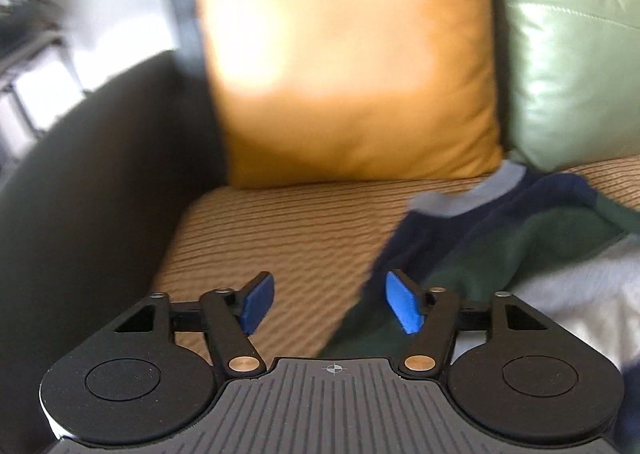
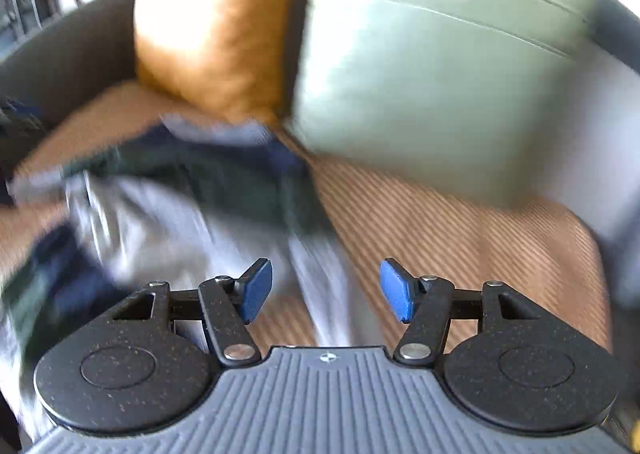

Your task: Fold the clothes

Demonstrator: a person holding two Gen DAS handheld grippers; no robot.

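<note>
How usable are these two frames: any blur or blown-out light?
Left wrist view: mild blur, glare on the orange cushion, left gripper sharp. Right wrist view: heavy motion smear over the clothes and green cushion, orange cushion overexposed, right gripper sharp.

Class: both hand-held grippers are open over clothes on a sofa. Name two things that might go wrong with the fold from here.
1. The clothes lie bunched in layers, so the right hand-held gripper may pinch several at once.
2. The left hand-held gripper sits at the pile's edge, half over the bare seat; it might close on nothing.
</note>
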